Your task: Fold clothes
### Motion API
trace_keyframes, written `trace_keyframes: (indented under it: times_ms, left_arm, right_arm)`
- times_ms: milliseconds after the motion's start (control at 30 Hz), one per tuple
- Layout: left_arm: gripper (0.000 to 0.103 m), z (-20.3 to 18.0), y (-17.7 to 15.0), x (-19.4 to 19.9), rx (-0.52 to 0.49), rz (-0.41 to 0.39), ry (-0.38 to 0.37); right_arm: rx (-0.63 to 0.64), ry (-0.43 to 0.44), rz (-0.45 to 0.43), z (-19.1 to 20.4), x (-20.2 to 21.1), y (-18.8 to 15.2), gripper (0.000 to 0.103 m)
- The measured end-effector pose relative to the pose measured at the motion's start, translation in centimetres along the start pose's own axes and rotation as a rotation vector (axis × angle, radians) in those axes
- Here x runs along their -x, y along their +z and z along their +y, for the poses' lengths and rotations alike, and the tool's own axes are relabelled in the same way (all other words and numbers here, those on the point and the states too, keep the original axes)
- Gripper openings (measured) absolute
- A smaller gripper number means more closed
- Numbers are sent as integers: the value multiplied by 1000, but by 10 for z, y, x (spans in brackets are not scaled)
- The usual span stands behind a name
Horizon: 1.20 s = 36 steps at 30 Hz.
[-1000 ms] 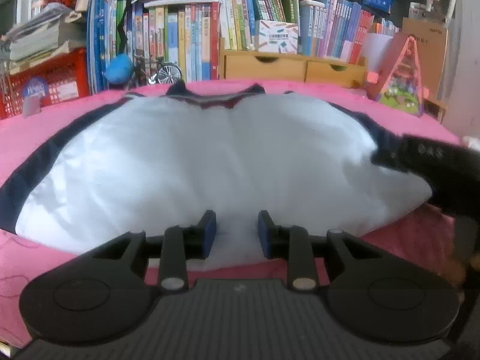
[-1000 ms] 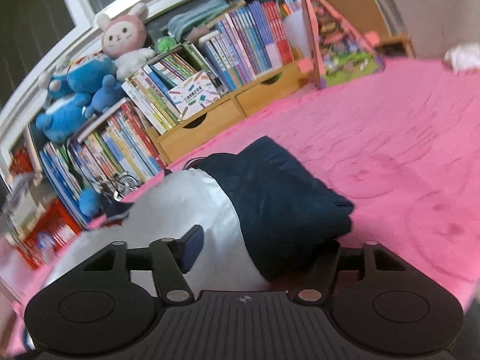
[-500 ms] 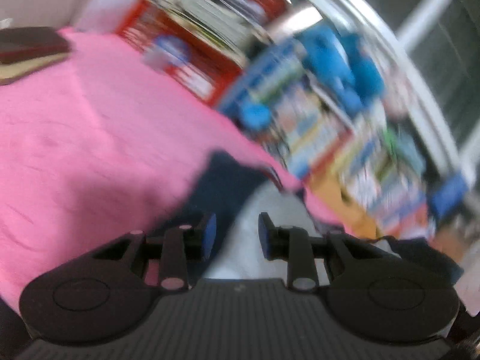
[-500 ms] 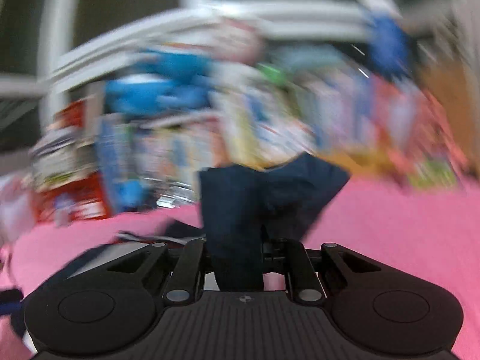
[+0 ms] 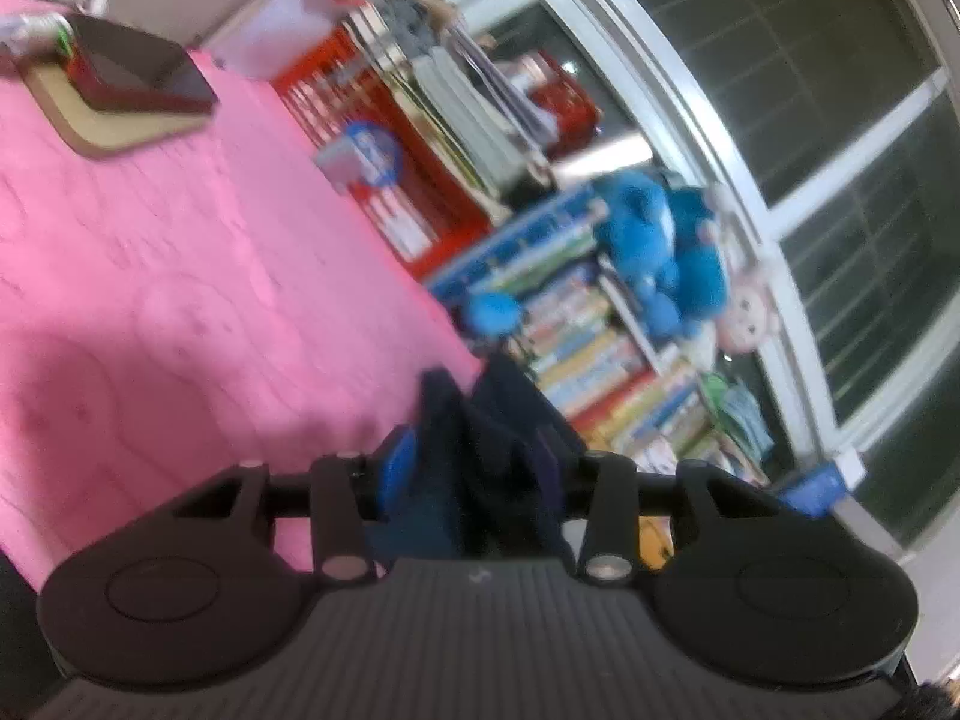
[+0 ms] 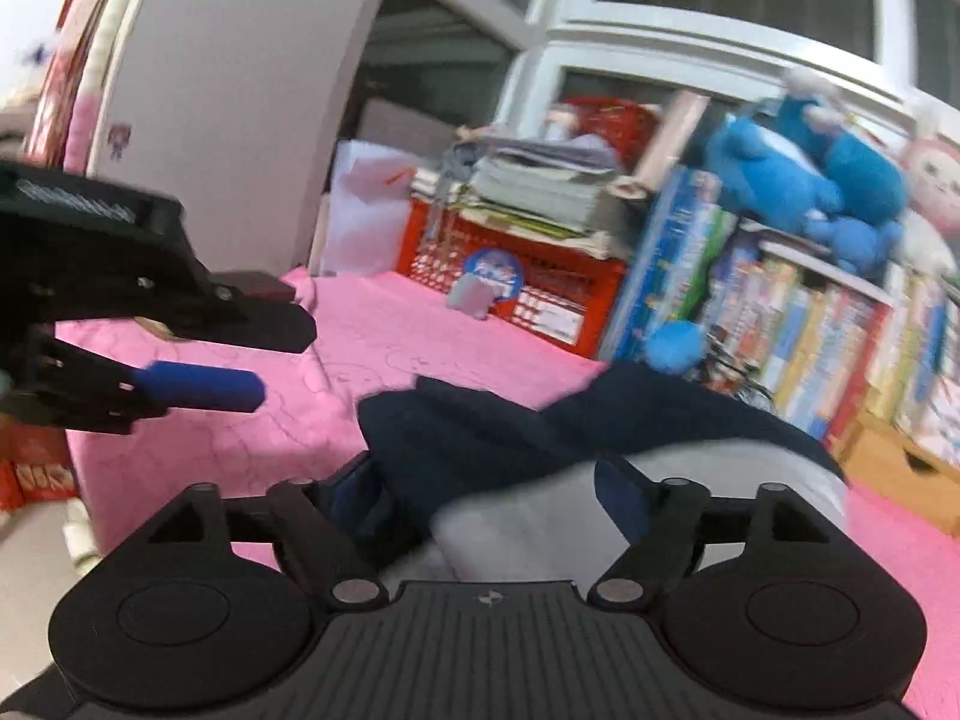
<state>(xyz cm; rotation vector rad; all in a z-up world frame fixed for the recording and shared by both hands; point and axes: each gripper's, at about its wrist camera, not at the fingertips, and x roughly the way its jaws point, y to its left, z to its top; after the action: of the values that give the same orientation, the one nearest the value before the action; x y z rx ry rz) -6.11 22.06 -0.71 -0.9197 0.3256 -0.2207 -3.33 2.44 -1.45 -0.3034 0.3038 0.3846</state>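
**Desk:** What changed?

**Photographer:** Half a second ago the right gripper point(image 6: 486, 498) was clamped on the shirt's navy sleeve point(image 6: 480, 432). Now its jaws stand wide, and the sleeve lies between and just ahead of them, beside the white body point(image 6: 750, 474).

**Desk:** And the left gripper point(image 5: 492, 474)?

**Photographer:** It is spread wide too. Navy fabric point(image 5: 504, 420) bunches in its gap, and I can't confirm contact. One sleeve looks laid inward.

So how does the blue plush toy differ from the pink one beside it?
The blue plush toy is bright blue; the pink plush toy has a pale pink face. The blue one looks bigger than the pink one. Both rest on top of the books.
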Motion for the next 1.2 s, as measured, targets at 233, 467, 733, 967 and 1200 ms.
trace_keyframes:
  times_ms: [233, 467, 733, 967, 1200]
  left_arm:
    - [51, -14, -20, -16, -7, 128, -68]
    - [55, -26, -36, -52, -49, 223, -42]
    - [15, -25, -32, -78, -85, 146, 60]
    - [15, -24, -28, -50, -198, 97, 97]
    - [12, -39, -21, -25, -452, -34, 289]
  right_arm:
    - [-128, -126, 19, -25, 56, -40, 84]
    - [-275, -253, 69, -49, 52, -70, 82]
    - [-350, -337, 85, -72, 33, -77, 29]
    - [-186, -391, 59, -73, 48, -86, 29]
    - [-152, -360, 47, -61, 43, -89, 17]
